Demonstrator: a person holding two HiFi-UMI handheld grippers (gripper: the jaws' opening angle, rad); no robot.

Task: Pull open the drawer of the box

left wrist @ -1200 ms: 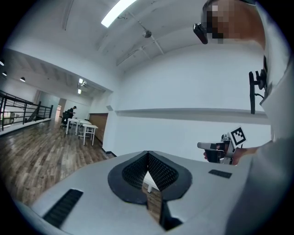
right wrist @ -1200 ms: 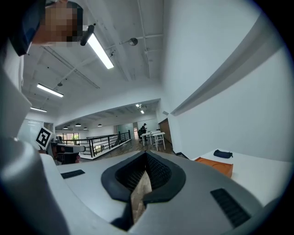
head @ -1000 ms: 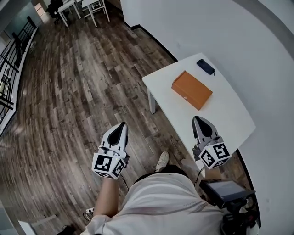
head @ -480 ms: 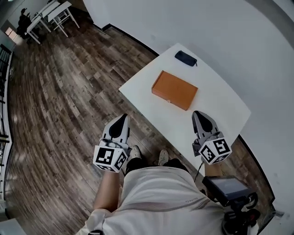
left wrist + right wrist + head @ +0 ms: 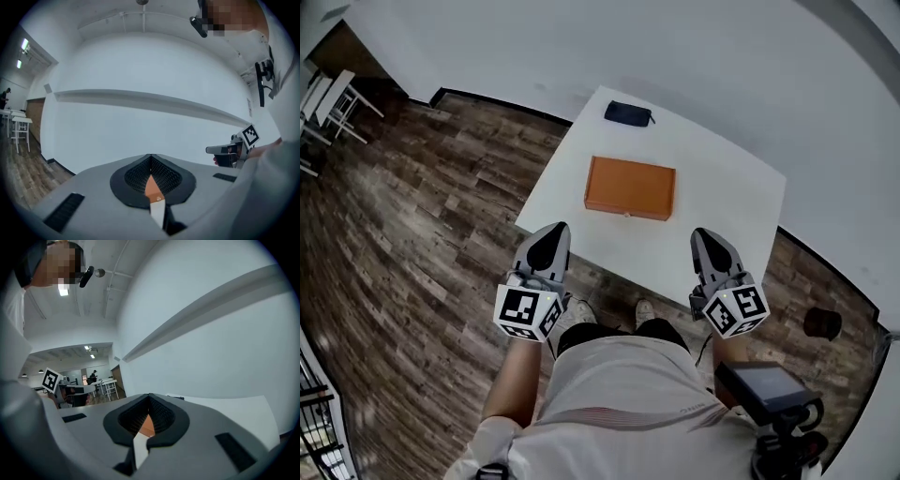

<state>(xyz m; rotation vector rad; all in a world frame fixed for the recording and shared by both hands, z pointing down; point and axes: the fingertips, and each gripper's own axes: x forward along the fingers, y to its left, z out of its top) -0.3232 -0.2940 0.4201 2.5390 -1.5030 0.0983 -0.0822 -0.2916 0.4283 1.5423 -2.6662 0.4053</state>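
Box (image 5: 630,187) lies flat on table (image 5: 722,211); any print unreadable.

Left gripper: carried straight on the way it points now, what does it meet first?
Probably the orange box on the white table: it shows dead ahead past the shut left gripper in its own view. Depth is unclear; the table's near edge could come first.
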